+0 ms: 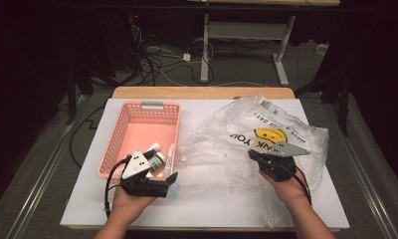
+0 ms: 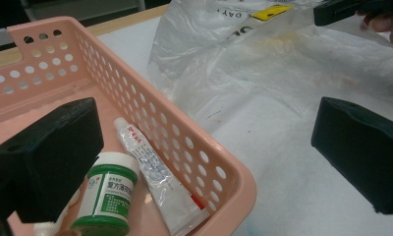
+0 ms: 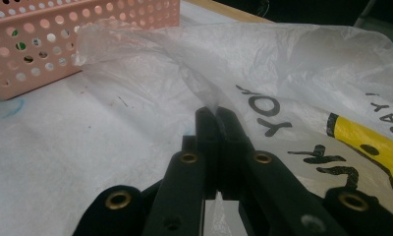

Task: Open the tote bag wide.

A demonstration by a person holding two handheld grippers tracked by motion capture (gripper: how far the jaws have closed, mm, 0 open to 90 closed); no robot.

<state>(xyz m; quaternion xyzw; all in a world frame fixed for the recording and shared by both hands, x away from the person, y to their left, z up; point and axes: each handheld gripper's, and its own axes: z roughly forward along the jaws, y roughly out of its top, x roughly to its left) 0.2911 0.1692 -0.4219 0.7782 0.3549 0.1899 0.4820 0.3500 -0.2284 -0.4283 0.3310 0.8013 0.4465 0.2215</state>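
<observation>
Clear plastic bag [image 1: 266, 134] (smiley-printed) reads "YOU" and "DAY!".

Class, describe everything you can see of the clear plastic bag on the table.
The plastic bag is thin, clear, crumpled film printed with black letters and a yellow smiley face. It lies spread and rumpled on the white table, right of the pink basket, one edge reaching close beside it. The right gripper has its fingers shut on a fold of the film, lifting it slightly. Nothing can be made out inside it.

One pink basket [image 1: 121, 130], one clear plastic bag [image 1: 222, 144], one green-capped jar [image 2: 108, 194], one tube [image 2: 155, 172], two claws
</observation>
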